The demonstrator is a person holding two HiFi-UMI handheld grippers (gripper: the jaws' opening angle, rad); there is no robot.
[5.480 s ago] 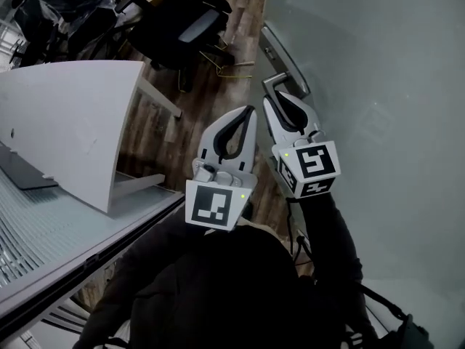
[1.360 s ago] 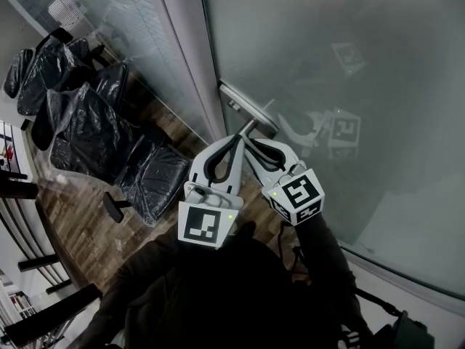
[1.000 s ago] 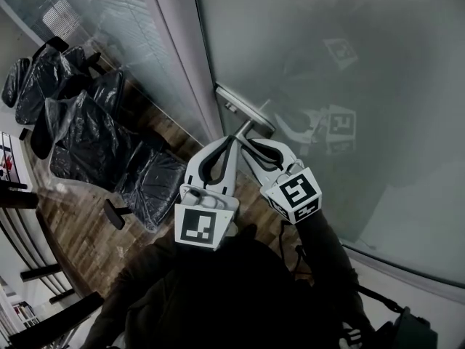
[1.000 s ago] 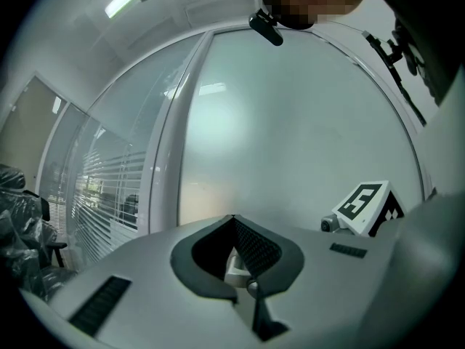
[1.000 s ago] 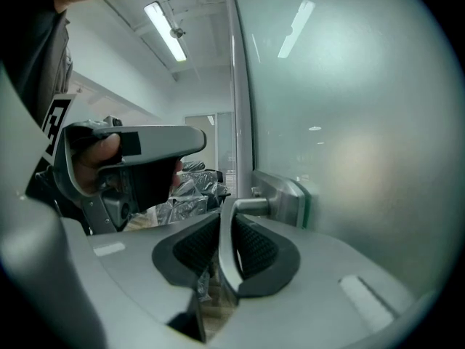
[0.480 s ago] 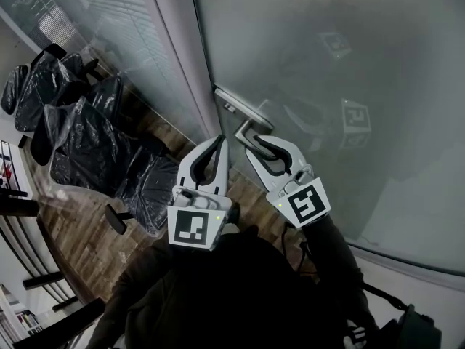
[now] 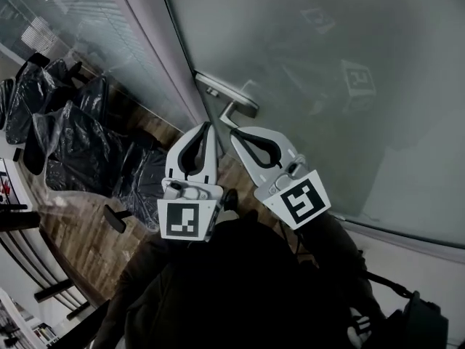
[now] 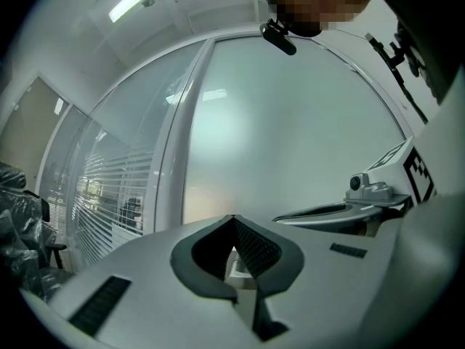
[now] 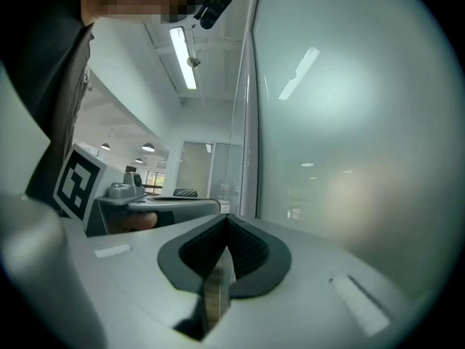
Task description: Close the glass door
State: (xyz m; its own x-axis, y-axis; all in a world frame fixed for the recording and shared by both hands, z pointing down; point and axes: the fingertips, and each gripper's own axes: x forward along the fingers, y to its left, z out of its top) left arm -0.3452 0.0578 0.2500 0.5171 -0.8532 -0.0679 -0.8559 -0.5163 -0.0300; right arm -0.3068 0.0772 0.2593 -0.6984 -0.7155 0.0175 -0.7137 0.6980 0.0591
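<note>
The frosted glass door (image 7: 341, 71) fills the right of the head view, and its edge lies along the grey frame post (image 7: 149, 35). Its metal lever handle (image 7: 227, 98) sticks out just beyond both grippers. My right gripper (image 7: 234, 131) is shut and empty, its tips a little short of the handle's neck and apart from it. Beside it, my left gripper (image 7: 206, 125) is also shut and empty. In the left gripper view the left gripper's (image 8: 232, 218) jaws meet in front of the frosted pane. The right gripper view shows the right gripper (image 9: 227, 217) shut, facing the door's edge.
Left of the frame post a glass partition with blinds (image 7: 65, 13) runs on. Behind it stand several chairs wrapped in black plastic (image 7: 69, 140) on a wooden floor (image 7: 80, 235). The person's dark sleeves fill the bottom of the head view.
The door was open several seconds ago and now lies at the frame. A second ago the right gripper's jaws stood round the lever; they have come off it, drawn back and shut.
</note>
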